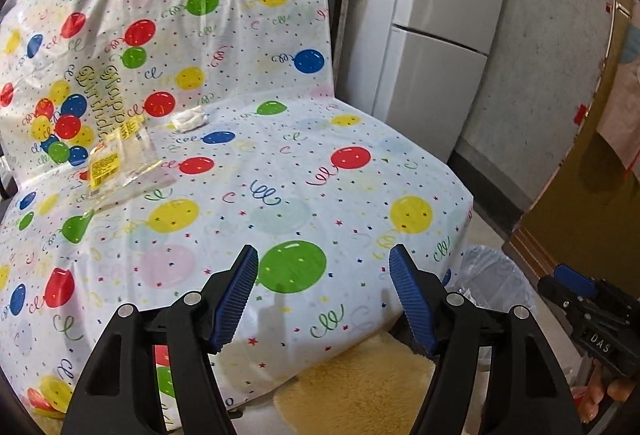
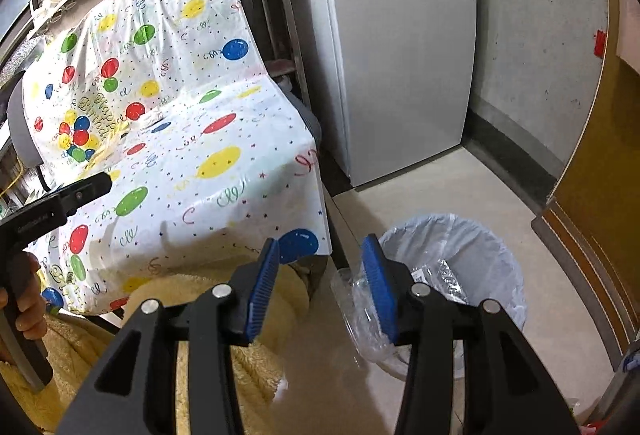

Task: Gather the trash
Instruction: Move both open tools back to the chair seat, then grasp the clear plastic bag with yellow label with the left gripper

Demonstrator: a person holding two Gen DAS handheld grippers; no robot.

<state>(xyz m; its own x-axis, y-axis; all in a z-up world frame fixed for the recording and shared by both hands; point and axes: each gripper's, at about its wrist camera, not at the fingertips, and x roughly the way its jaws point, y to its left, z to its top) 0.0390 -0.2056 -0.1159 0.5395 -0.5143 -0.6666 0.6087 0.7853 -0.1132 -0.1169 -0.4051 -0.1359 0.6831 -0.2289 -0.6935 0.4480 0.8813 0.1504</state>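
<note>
1. The left gripper (image 1: pixel 324 291) is held with its jaws spread wide and nothing between them, above the front of the chair (image 1: pixel 280 175), which is draped in a balloon-print sheet.
2. The right gripper (image 2: pixel 320 287) is seen with its jaws partly apart; one clear crumpled plastic wrapper (image 2: pixel 360 315) lies against the outer face of its right finger, and whether it is actually held cannot be told.
3. One bin (image 2: pixel 460 267), lined with a pale bag, stands on the floor just beside the chair's front corner; clear plastic is seen inside it.
4. Two pieces of trash are counted on the chair seat: one clear packet with yellow labels (image 1: pixel 120 159) near the backrest, and one crumpled white tissue (image 1: pixel 190 119) just beside it, at the fold of seat and backrest.
5. One yellow fleecy cloth (image 1: pixel 360 387) is seen below the chair's front edge.
6. One grey fridge (image 2: pixel 400 75) stands behind the chair.
</note>
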